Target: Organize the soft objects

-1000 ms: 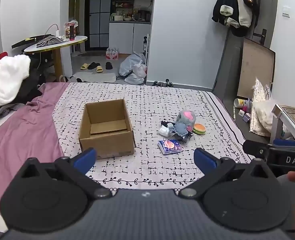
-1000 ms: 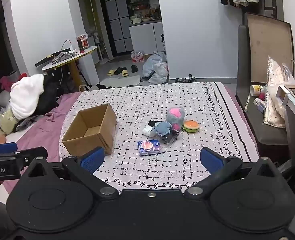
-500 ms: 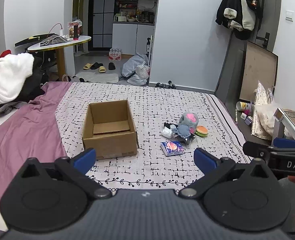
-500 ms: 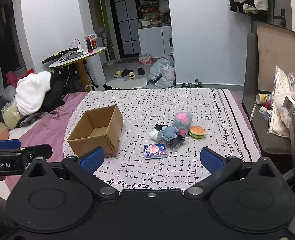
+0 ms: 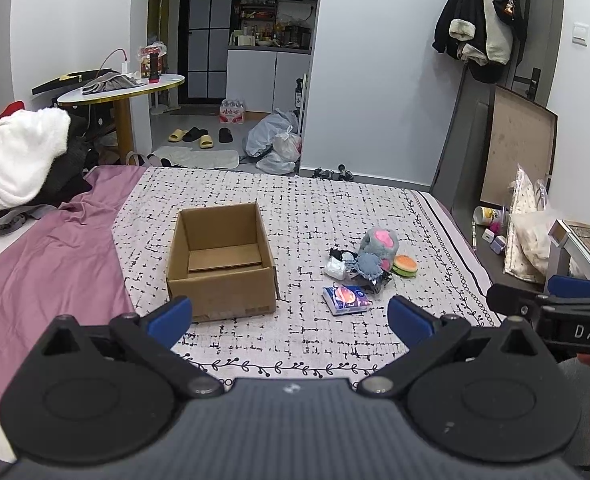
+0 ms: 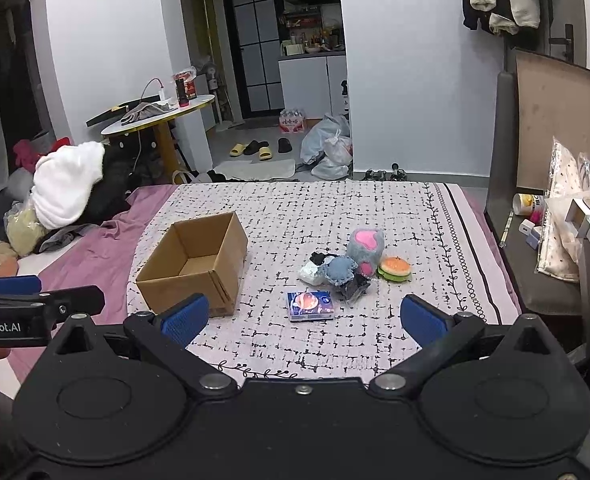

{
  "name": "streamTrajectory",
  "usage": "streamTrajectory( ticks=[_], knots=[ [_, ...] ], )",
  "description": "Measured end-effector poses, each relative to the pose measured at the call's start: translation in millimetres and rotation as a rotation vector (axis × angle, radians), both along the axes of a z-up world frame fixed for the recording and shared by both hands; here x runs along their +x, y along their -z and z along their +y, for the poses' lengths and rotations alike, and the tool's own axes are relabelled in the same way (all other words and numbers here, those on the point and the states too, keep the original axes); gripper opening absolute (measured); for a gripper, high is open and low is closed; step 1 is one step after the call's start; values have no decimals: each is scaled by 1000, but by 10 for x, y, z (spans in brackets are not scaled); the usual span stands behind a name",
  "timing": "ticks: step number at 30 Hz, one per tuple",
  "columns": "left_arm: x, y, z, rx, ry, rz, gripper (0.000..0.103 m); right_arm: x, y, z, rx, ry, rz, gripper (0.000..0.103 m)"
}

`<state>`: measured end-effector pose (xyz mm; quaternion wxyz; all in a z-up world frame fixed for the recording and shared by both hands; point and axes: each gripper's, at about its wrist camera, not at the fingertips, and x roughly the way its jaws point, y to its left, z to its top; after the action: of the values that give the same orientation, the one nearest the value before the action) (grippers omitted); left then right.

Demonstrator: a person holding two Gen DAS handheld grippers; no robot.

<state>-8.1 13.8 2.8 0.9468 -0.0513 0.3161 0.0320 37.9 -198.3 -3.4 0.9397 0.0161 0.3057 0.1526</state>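
While both tools hang above the near edge of the bed, the left hand-held gripper has its blue pads spread wide with nothing between them, and the right hand-held gripper is likewise spread wide and empty. Ahead of the left hand-held gripper, just past its left pad, an open cardboard box sits upright on the patterned quilt, only a loose cardboard flap visible on its floor. Ahead and to the right of that box, well apart from it, lies the cluster of soft objects: a grey plush toy with a pink heart patch, a small blue-grey soft piece touching its front, a white wad and some black fabric on the left side, a burger-shaped toy touching the plush on the right. Nearest the right hand-held gripper, just ahead between its pads, a flat blue packet lies just beside the pile. Each tool's side shows at the edge of the other's view. Neither touches any object.
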Motion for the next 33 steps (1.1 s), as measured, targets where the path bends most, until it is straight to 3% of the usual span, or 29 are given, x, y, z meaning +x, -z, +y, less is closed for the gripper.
streamTrajectory(
  ticks=[33],
  knots=[
    [9, -41, -22, 3, -9, -13, 103, -45, 16, 141, -18, -30, 0, 103]
  ],
)
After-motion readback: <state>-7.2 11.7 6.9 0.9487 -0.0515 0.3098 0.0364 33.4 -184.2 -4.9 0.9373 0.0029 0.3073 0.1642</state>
